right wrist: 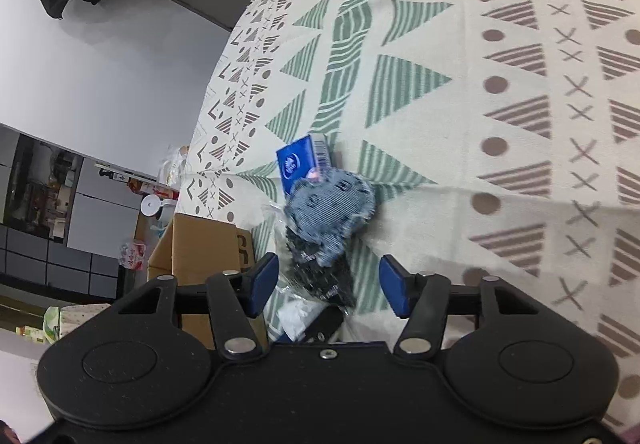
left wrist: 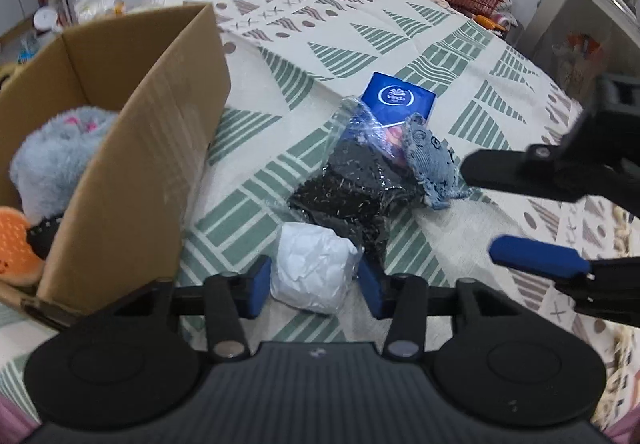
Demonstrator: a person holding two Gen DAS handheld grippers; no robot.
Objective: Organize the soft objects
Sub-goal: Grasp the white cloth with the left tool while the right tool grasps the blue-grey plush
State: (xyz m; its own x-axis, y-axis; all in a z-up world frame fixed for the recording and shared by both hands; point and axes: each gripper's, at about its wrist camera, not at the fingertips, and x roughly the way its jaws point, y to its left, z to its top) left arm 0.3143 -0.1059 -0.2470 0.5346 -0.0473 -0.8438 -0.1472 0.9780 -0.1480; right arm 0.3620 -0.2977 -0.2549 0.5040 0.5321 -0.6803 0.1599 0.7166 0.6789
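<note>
So the left gripper is spread wide with its blue pads on either side of a white crumpled bundle, looks like tissue or a soft wad in thin plastic. The pads look close to it but not squeezing; nothing is held. My read is this is the "about to grab" step: close on the white bundle, lift it, swing left and drop it in the cardboard box, which sits just beside it on the worktop with its patterned cloth.

The right gripper is also parted and empty, coming in from the right side toward the same pile. In its own view it's lined up over the black speckled item in a clear bag, with a blue denim pouch lying partly on top of that bag. If it goes for the denim piece it'll need to reach a bit further, and the crinkly bag might drag along with it.

Box already has a fluffy grey-blue plush thing and something orange inside, so sorting is partly done; four items are left outside by my count.

Readable text: the blue tissue pack behind the pile has a round white logo that I think says "Vinda", and there's a barcode on its edge in the right wrist view. Box printing is too cut off to read.
</note>
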